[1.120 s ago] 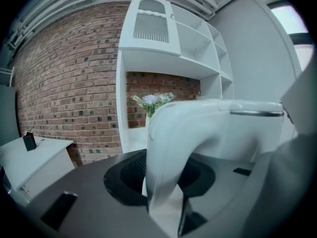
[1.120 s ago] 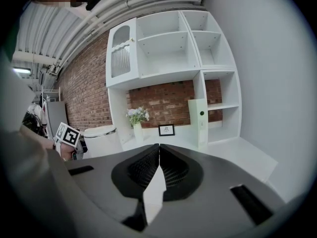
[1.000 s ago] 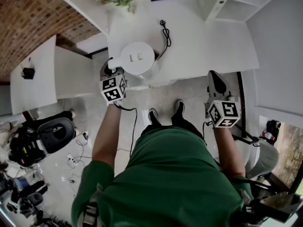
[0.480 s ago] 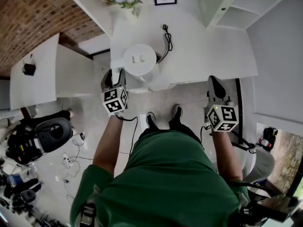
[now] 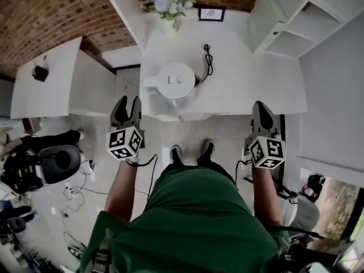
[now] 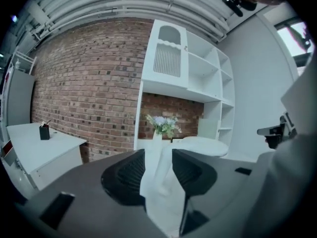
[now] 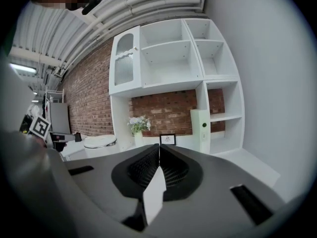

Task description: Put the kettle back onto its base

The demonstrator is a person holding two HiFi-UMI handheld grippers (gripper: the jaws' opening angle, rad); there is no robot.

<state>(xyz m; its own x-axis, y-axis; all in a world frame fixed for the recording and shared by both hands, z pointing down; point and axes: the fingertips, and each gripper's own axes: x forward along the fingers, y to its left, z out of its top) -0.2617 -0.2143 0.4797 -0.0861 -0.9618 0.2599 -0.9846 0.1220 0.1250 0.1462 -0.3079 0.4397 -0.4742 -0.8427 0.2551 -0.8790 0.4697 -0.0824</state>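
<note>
The white kettle (image 5: 176,81) stands near the front edge of the white table (image 5: 250,67). A black cord (image 5: 207,58) runs out from under it, and its base is hidden beneath it. My left gripper (image 5: 127,101) hangs off the table's front left corner, apart from the kettle. Its jaws are closing with nothing between them. In the left gripper view the gripper (image 6: 158,155) points past the kettle's lid (image 6: 200,145). My right gripper (image 5: 260,104) is shut and empty, off the table's front right. Its jaws (image 7: 159,150) meet, with the kettle (image 7: 99,142) far to the left.
A vase of flowers (image 5: 168,4) and a small picture frame (image 5: 211,13) stand at the table's back. A white shelf unit (image 5: 296,16) fills the right corner. A second white desk (image 5: 45,90) stands to the left. A black chair (image 5: 51,164) and cables lie on the floor.
My left gripper has let go of the kettle's handle and drawn back and left, off the table. The kettle stays put. My right gripper has risen slightly.
</note>
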